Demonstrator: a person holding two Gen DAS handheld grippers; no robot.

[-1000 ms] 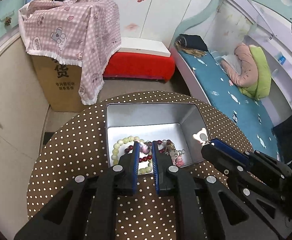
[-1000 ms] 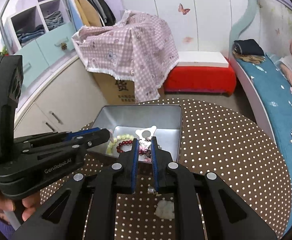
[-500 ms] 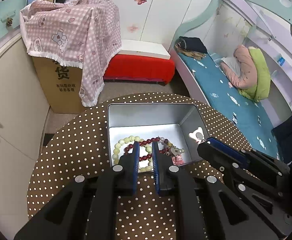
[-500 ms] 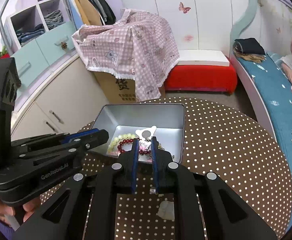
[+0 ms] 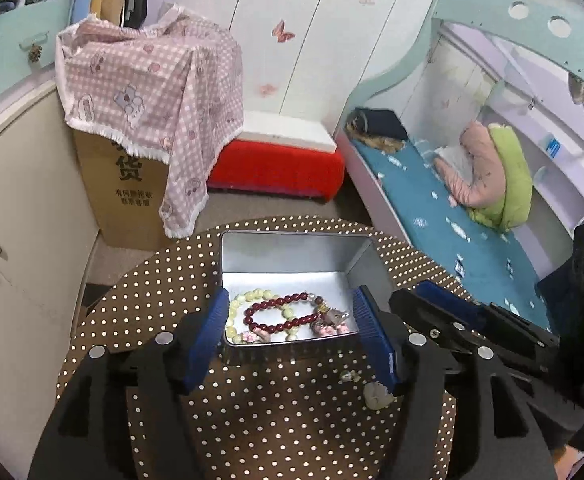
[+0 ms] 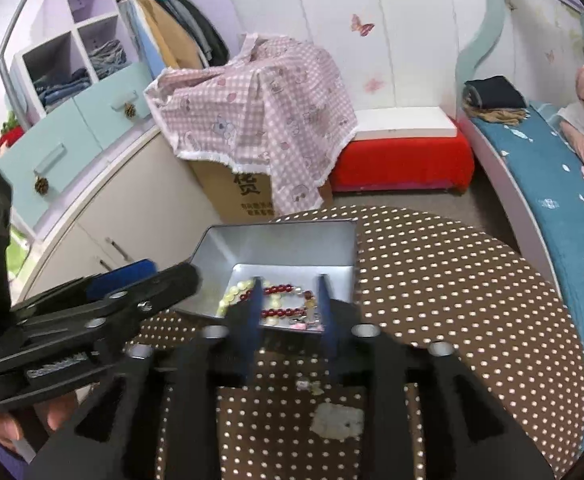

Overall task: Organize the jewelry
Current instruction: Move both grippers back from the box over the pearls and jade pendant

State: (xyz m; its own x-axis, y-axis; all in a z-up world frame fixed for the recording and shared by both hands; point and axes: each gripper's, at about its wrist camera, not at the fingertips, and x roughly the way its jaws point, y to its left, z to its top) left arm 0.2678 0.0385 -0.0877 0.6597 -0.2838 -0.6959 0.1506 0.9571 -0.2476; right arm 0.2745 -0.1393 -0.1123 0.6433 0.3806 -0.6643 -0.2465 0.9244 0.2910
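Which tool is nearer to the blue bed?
Right. The right tool is on the side of the tin toward the bed; the left tool is toward the cabinet. Both jaws have just been opening, holding nothing.

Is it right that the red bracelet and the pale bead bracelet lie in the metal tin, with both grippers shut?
Not quite. The red bracelet and pale bead bracelet do lie in the tin, but the left gripper and right gripper have just been opening, nothing gripped. Each wrist view shows it.
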